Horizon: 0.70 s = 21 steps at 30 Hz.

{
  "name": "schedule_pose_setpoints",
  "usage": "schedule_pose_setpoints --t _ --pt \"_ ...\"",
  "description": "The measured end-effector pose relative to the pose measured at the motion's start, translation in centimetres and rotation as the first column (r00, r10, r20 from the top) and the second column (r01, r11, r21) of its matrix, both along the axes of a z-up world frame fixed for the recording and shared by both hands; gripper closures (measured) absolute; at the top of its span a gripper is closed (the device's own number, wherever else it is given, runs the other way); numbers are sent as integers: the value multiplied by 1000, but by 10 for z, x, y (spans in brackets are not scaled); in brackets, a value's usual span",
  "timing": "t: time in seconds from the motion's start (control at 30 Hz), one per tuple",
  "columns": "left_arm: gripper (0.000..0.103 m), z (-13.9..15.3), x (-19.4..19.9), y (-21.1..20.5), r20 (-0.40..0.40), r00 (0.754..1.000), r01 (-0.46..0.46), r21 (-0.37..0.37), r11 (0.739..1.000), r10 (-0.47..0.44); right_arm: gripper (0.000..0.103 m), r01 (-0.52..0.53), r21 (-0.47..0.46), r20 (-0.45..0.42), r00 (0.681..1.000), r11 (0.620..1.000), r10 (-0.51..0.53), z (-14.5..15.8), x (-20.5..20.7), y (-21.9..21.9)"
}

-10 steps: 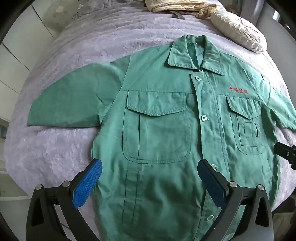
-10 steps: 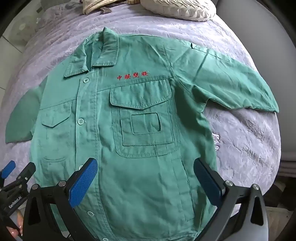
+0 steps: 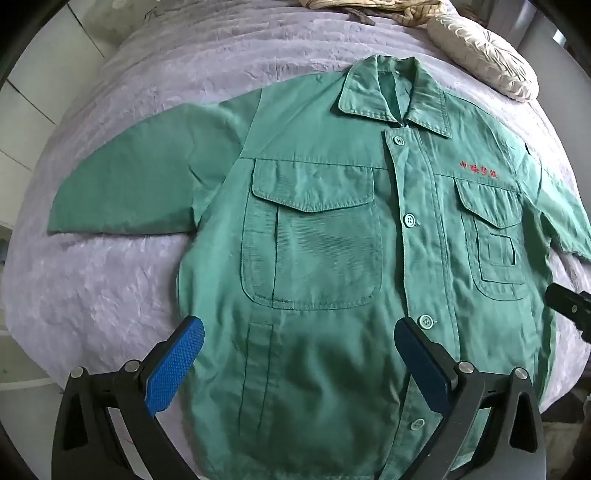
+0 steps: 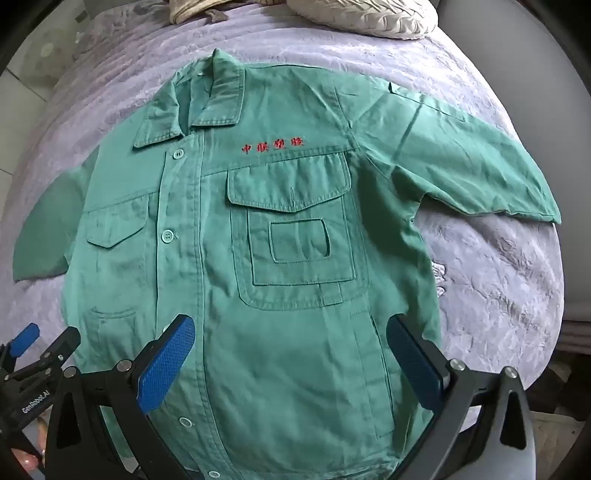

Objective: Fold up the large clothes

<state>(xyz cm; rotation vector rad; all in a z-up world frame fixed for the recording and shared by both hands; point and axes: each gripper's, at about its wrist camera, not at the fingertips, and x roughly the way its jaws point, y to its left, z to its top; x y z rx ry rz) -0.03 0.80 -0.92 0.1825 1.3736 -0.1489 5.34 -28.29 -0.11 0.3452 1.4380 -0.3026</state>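
Note:
A green short-sleeved work shirt (image 3: 317, 258) lies flat and face up on the lavender bedspread (image 3: 110, 288), buttoned, collar at the far end, both sleeves spread out. It has two chest pockets and red embroidered characters (image 4: 272, 144). It also fills the right wrist view (image 4: 295, 295). My left gripper (image 3: 299, 332) is open and empty, hovering over the shirt's lower left half. My right gripper (image 4: 291, 332) is open and empty over the lower right half. The left gripper's blue-tipped finger shows at the left edge of the right wrist view (image 4: 26, 338).
A cream pleated cushion (image 3: 484, 55) and a bundled beige cloth (image 3: 373, 5) lie at the head of the bed. White cabinets (image 3: 22, 110) stand to the left. The bed edge drops off at the right (image 4: 561, 332).
Both grippers have moved slightly forward over the shirt, which now looks a bit closer. The shirt itself has not moved.

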Motion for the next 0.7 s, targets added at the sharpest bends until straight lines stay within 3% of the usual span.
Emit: schedule_pose_setpoints --t 0.7 --pt "0 3 -2 -4 3 1000 25 10 1000 -25 0 -13 0 -23 1000 1000 13 0 4 9"
